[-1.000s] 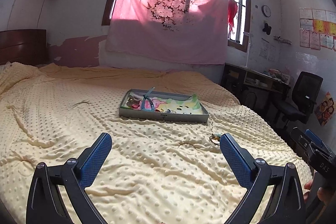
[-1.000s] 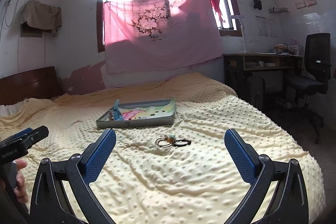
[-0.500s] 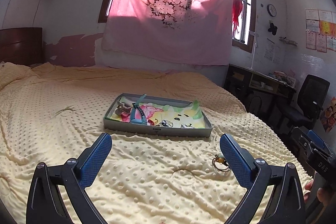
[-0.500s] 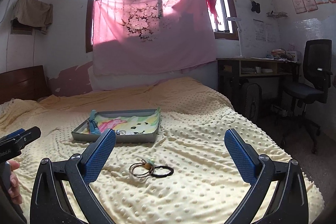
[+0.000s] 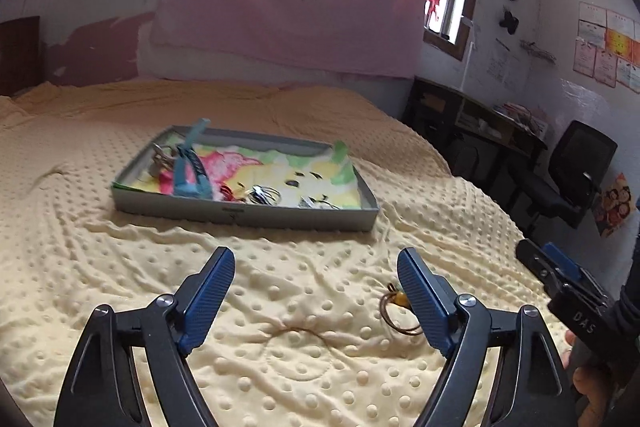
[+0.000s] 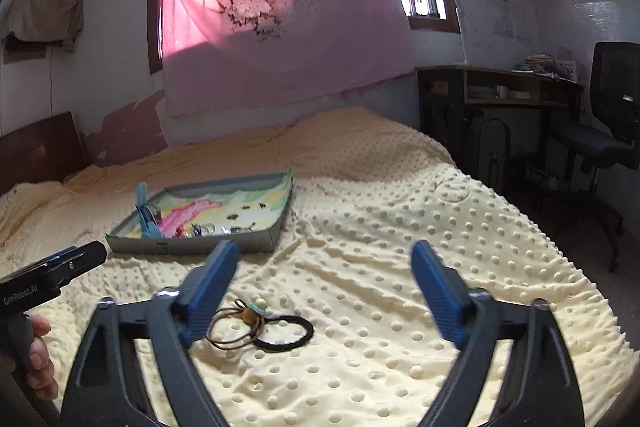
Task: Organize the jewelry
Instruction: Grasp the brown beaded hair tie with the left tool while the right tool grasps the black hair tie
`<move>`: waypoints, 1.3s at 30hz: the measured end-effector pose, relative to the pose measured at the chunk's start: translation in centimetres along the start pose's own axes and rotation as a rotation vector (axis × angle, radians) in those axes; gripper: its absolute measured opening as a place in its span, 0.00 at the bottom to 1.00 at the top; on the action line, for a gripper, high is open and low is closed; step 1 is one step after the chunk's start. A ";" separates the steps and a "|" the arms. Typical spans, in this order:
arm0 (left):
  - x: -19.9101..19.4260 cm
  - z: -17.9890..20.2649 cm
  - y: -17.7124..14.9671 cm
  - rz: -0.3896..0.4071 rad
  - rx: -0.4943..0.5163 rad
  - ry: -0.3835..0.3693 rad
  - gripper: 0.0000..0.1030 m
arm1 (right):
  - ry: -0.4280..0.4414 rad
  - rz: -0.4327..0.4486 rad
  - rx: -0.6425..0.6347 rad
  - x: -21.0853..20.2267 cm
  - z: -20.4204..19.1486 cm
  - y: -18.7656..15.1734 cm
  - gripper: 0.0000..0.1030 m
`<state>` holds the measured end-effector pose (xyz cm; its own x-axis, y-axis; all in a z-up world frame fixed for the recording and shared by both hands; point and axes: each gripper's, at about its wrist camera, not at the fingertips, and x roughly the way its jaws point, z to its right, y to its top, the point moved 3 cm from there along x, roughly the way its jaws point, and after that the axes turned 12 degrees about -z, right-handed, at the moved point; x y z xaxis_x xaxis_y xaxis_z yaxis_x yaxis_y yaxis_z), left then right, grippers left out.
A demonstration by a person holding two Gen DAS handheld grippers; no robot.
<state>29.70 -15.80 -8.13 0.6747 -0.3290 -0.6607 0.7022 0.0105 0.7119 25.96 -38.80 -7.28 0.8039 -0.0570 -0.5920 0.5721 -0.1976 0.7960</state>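
- The bed (image 5: 120,307), under its dotted yellow blanket (image 6: 400,267), filled most of both wrist views, with a pink curtain (image 5: 280,7) hung behind it.
- The grey tray (image 5: 248,213) sat on the blanket ahead of you, lined with a bright printed sheet; a blue clip (image 5: 188,171) and some small metal pieces lay inside it.
- Your left gripper (image 5: 316,295) hovered over the blanket with its blue pads spread wide and nothing between them; the tray lay beyond it.
- Your right gripper (image 6: 324,287) was likewise spread wide and carried nothing, low above the blanket.
- The black hair tie (image 6: 286,333) lay on the blanket near your right gripper's left pad, outside the tray.
- The thin brown cord (image 6: 230,331) with its beads touched the hair tie; in the left view it (image 5: 394,311) sat partly hidden behind that gripper's right pad.
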 end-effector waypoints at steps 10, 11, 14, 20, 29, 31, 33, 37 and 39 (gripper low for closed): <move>5.1 2.8 -1.3 -0.157 0.088 -0.081 0.52 | 0.075 -0.170 -0.021 4.7 0.3 -2.4 0.57; 5.5 3.1 -1.4 -0.171 0.091 -0.089 0.50 | 0.085 -0.183 -0.022 5.1 0.3 -2.6 0.55; 6.4 3.3 -1.6 -0.206 0.094 -0.110 0.43 | 0.109 -0.219 -0.020 6.0 0.3 -3.3 0.50; 8.1 3.5 -2.4 -0.278 0.091 -0.163 0.33 | 0.109 -0.251 -0.020 6.9 0.2 -3.9 0.39; 10.3 4.0 -2.4 -0.352 0.082 -0.197 0.19 | 0.120 -0.344 -0.038 9.1 -0.2 -4.8 0.30; 10.9 4.1 -2.4 -0.366 0.082 -0.192 0.13 | 0.120 -0.359 -0.041 9.5 -0.3 -5.0 0.30; 11.2 4.2 -2.5 -0.381 0.084 -0.194 0.12 | 0.126 -0.368 -0.032 9.7 -0.2 -5.2 0.27; 11.6 4.3 -2.8 -0.404 0.093 -0.191 0.12 | 0.120 -0.383 -0.033 10.0 -0.3 -5.4 0.25; 11.8 4.3 -2.9 -0.416 0.093 -0.183 0.08 | 0.118 -0.393 -0.036 10.1 -0.4 -5.6 0.14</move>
<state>34.68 -23.76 -16.98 0.2830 -0.4489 -0.8476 0.8756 -0.2398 0.4193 30.99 -37.88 -17.64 0.5346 0.1287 -0.8353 0.8432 -0.1471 0.5170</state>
